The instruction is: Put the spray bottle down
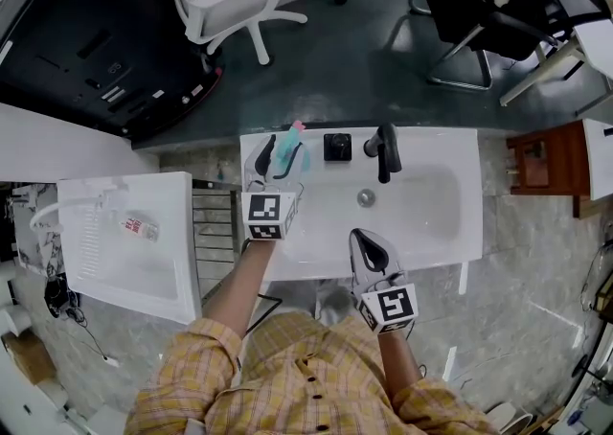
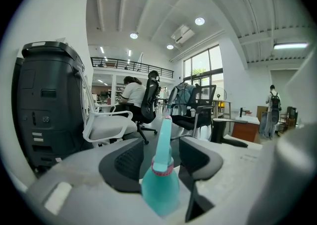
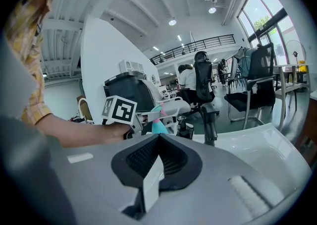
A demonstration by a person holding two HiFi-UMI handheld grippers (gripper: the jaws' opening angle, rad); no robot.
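As left claw (image 1: 278, 153) gapes, teal spray bottle (image 2: 159, 187) between

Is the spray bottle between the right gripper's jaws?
No, the right gripper is shut and empty; the teal spray bottle stands between the open jaws of the left gripper.

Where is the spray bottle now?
In the head view, the spray bottle is at the sink's far left corner, between the left gripper's open jaws, left of the faucet.
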